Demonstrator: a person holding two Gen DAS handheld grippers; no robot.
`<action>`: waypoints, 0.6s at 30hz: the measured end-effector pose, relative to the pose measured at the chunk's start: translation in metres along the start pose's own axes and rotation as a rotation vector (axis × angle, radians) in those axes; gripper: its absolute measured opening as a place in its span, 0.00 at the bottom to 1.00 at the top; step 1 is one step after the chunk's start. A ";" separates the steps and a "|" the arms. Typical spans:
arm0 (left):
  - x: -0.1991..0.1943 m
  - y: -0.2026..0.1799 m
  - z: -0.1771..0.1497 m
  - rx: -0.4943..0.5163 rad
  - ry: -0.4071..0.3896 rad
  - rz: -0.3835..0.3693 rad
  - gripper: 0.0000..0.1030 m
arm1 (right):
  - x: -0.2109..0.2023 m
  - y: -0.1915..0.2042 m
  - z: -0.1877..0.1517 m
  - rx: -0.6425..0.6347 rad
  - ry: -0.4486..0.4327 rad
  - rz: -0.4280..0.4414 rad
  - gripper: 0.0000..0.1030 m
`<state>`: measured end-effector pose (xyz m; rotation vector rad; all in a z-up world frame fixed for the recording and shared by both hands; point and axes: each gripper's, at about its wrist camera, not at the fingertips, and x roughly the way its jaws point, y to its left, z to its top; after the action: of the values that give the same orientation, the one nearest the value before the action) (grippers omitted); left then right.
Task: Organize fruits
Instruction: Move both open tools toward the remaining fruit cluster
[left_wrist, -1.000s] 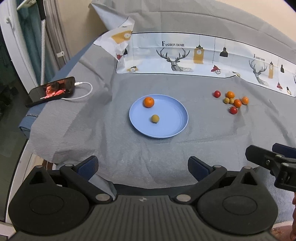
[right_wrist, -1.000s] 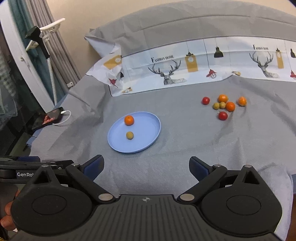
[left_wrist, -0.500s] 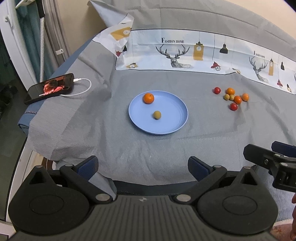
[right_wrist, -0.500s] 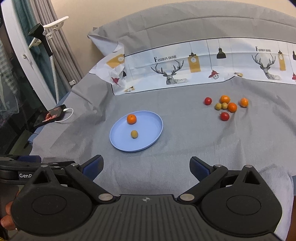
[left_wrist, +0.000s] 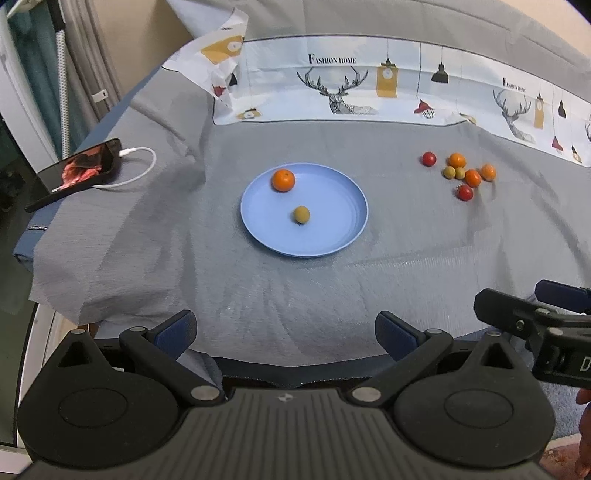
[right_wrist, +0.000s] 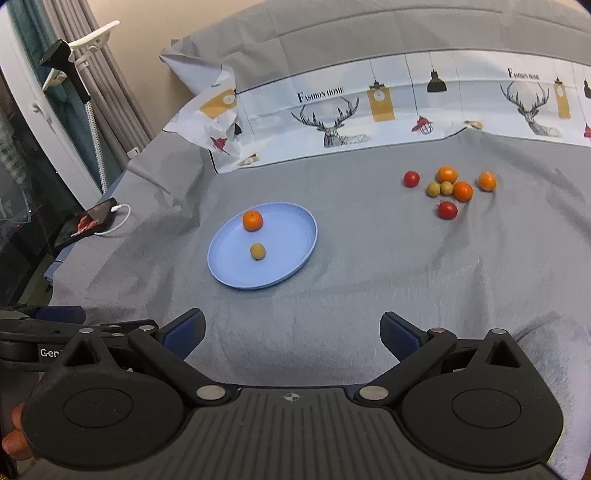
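Both the left gripper (left_wrist: 284, 326) and right gripper (right_wrist: 291, 326) hang spread and empty at the frame bottom; those loose fruits (right_wrist: 447, 190) upper right look tightly bunched, so grabbing one could roll its neighbours off across the cloth (right_wrist: 369, 258), away from the plate (right_wrist: 295, 258)

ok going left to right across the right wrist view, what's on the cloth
phone → white cable → blue plate holding an orange and a green fruit → loose fruit cluster

surface: grey cloth (left_wrist: 295, 280) over worktop | rear: white deer-print sheet (right_wrist: 406, 107), grey fabric above | wall: beige (left_wrist: 147, 40) | left: grey curtain (right_wrist: 110, 110), white stand (right_wrist: 92, 122) | left edge: phone (left_wrist: 79, 171) on white cable (left_wrist: 142, 166)
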<state>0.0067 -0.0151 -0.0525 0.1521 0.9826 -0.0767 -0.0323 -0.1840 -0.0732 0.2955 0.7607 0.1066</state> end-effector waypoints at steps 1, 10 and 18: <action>0.003 -0.002 0.002 0.003 0.006 0.000 1.00 | 0.003 -0.002 0.000 0.004 0.007 0.000 0.97; 0.037 -0.046 0.035 0.078 0.041 -0.045 1.00 | 0.010 -0.045 0.015 0.063 -0.018 -0.095 0.98; 0.105 -0.124 0.102 0.162 0.043 -0.129 1.00 | 0.039 -0.124 0.045 0.104 -0.092 -0.374 0.99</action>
<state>0.1321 -0.1533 -0.0954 0.2398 1.0283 -0.2725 0.0260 -0.3049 -0.1060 0.2508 0.7198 -0.2987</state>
